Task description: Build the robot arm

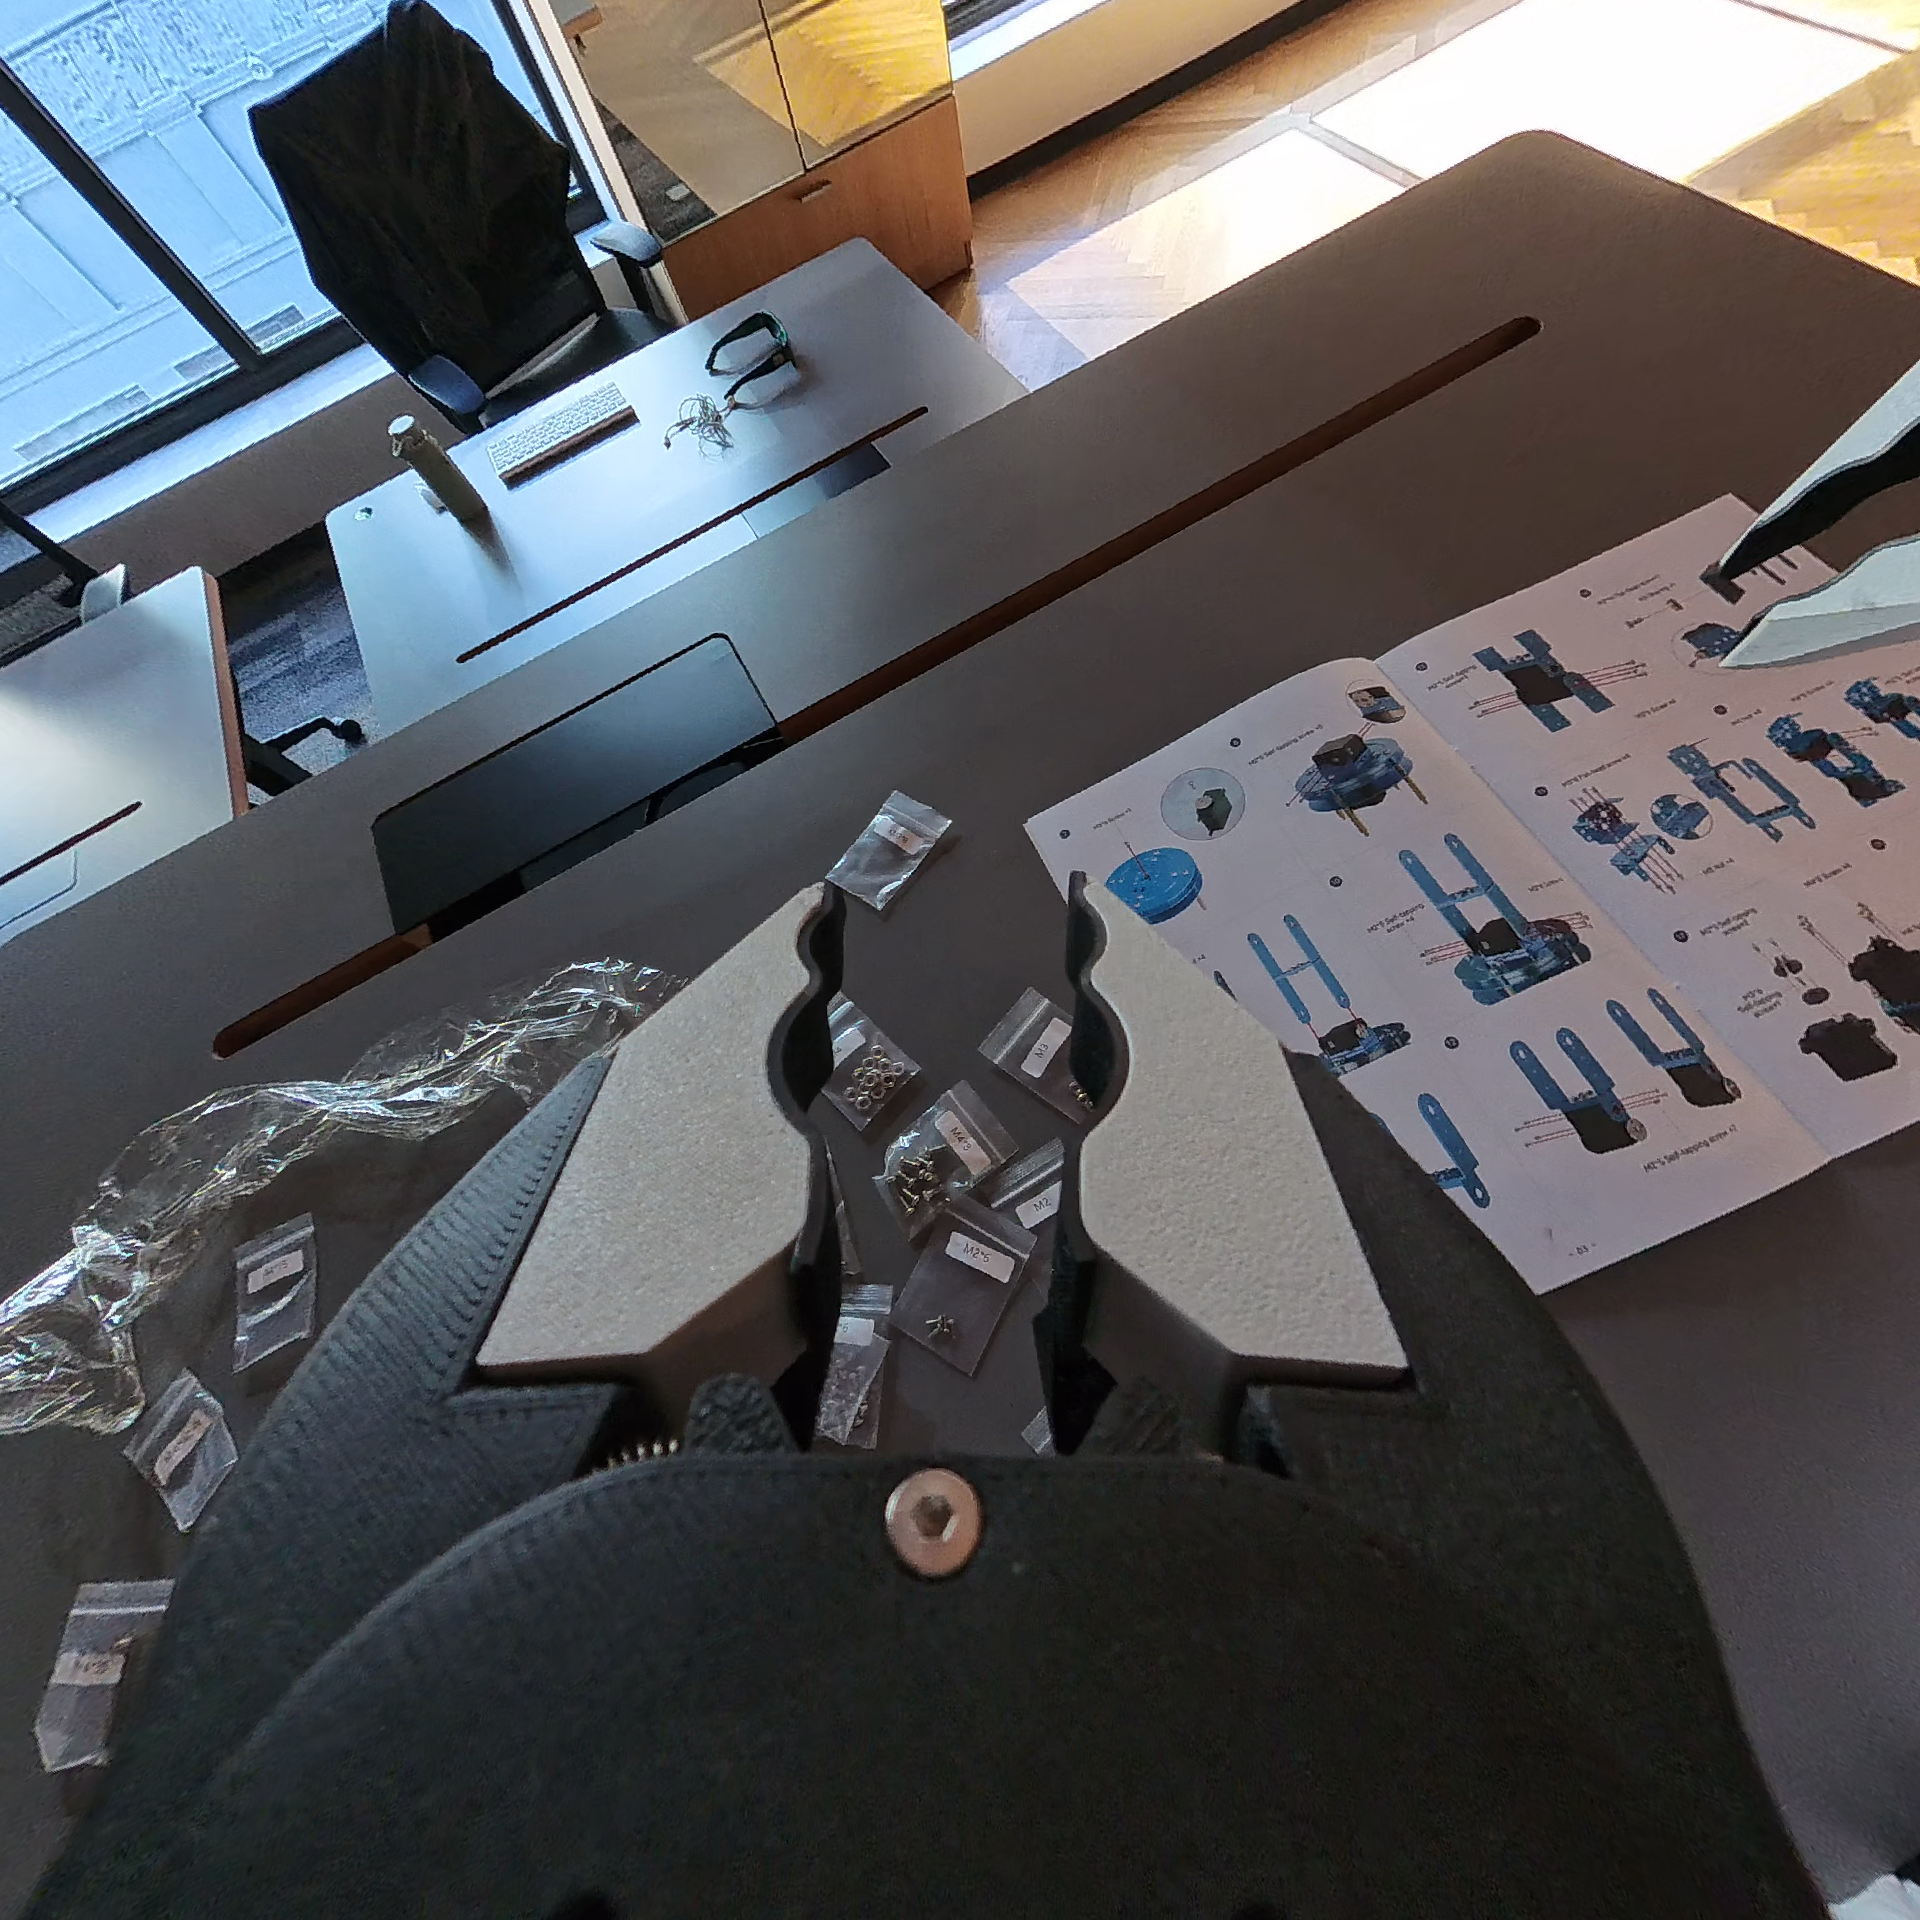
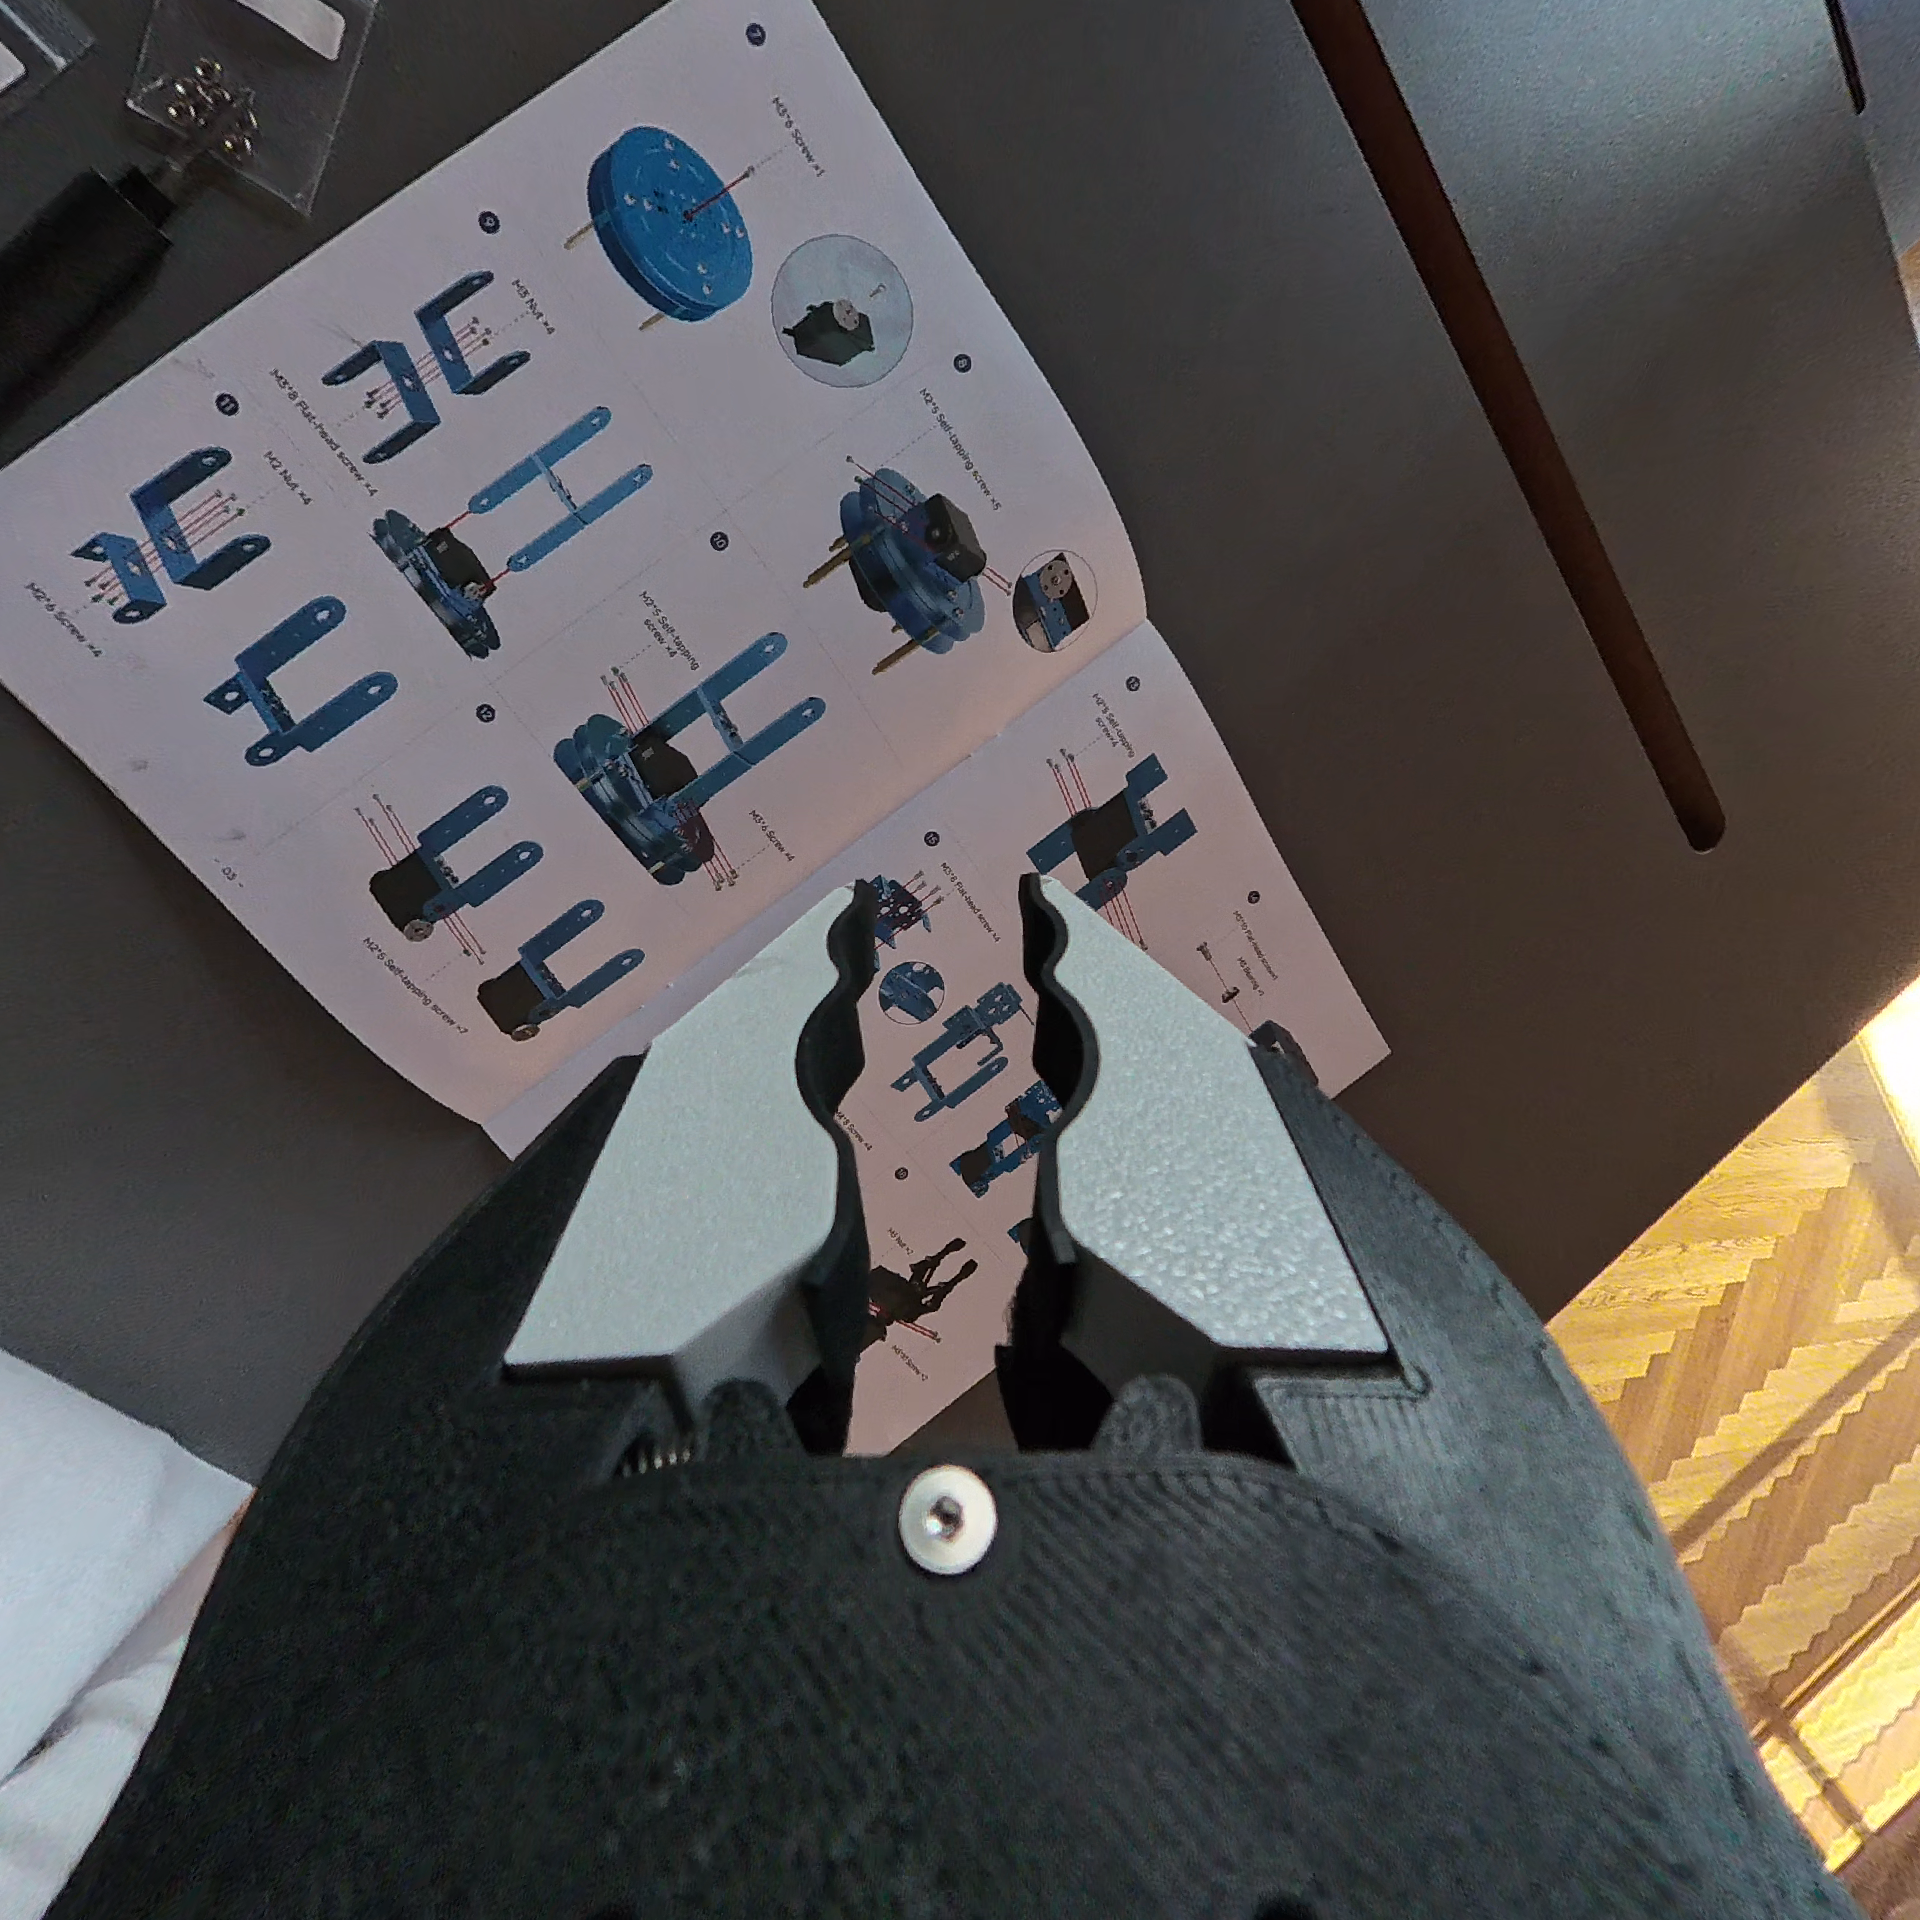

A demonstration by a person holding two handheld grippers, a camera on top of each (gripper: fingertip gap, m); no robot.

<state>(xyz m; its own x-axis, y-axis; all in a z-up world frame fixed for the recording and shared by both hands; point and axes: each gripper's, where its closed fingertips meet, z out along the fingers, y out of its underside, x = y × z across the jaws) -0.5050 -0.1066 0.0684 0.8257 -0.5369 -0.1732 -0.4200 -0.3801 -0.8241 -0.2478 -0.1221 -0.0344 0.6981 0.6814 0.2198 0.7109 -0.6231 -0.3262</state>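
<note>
My left gripper (image 1: 954, 904) is open and empty, held above a cluster of small clear zip bags (image 1: 940, 1148) of screws and nuts on the dark table (image 1: 1247, 436). An open assembly booklet (image 1: 1507, 883) with blue part drawings lies to its right. My right gripper (image 2: 940, 899) is open and empty, hovering over the booklet's (image 2: 582, 582) near page; it also shows in the left wrist view (image 1: 1745, 613) above the booklet's far corner. A bag of nuts (image 2: 223, 104) lies at the top left of the right wrist view.
Crumpled clear plastic wrap (image 1: 312, 1122) and more small bags (image 1: 272, 1288) lie left of my left gripper. A long slot (image 1: 935, 644) runs across the table. Beyond are another desk (image 1: 644, 488) with a keyboard, and an office chair (image 1: 416, 197). White cloth (image 2: 83, 1558) sits at the lower left. Left tips to right tips: about 30 cm.
</note>
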